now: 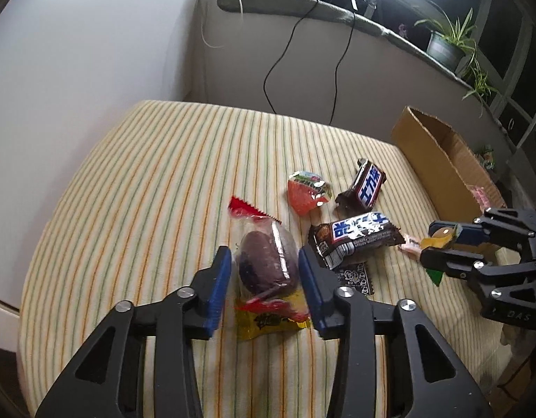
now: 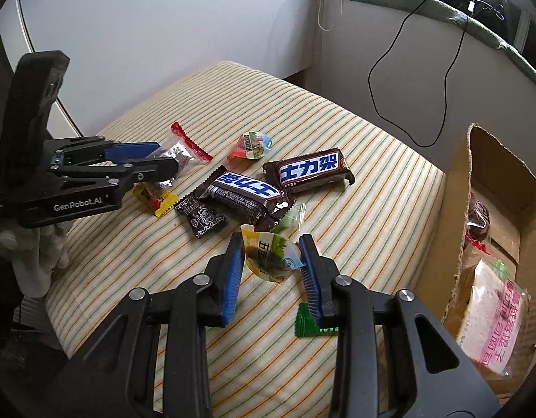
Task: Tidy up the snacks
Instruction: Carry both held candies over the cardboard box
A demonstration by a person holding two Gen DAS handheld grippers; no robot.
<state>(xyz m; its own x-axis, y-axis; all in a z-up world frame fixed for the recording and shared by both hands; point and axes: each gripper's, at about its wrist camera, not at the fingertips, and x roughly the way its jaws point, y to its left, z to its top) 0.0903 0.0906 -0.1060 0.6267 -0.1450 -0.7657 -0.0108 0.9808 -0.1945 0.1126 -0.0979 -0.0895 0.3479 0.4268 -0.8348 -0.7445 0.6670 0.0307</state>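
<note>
My left gripper (image 1: 264, 271) is closed around a clear-wrapped dark purple cake (image 1: 268, 264) lying on the striped cloth (image 1: 146, 181). My right gripper (image 2: 271, 261) is shut on a yellow-green jelly cup (image 2: 273, 256), held just above the cloth. Two brown Snickers bars (image 2: 309, 170) (image 2: 243, 195) lie in the middle, with a red jelly cup (image 2: 250, 146) behind them and a small black packet (image 2: 201, 217) in front. A yellow and red candy (image 2: 156, 200) lies under the left gripper (image 2: 163, 163). The right gripper also shows in the left wrist view (image 1: 435, 244).
An open cardboard box (image 2: 477, 188) stands at the cloth's right edge, holding a wrapped sandwich bread (image 2: 491, 320) and a dark cake (image 2: 477, 219). A green wrapper (image 2: 313, 324) lies under my right finger. Black cables (image 2: 390, 66) hang on the wall behind.
</note>
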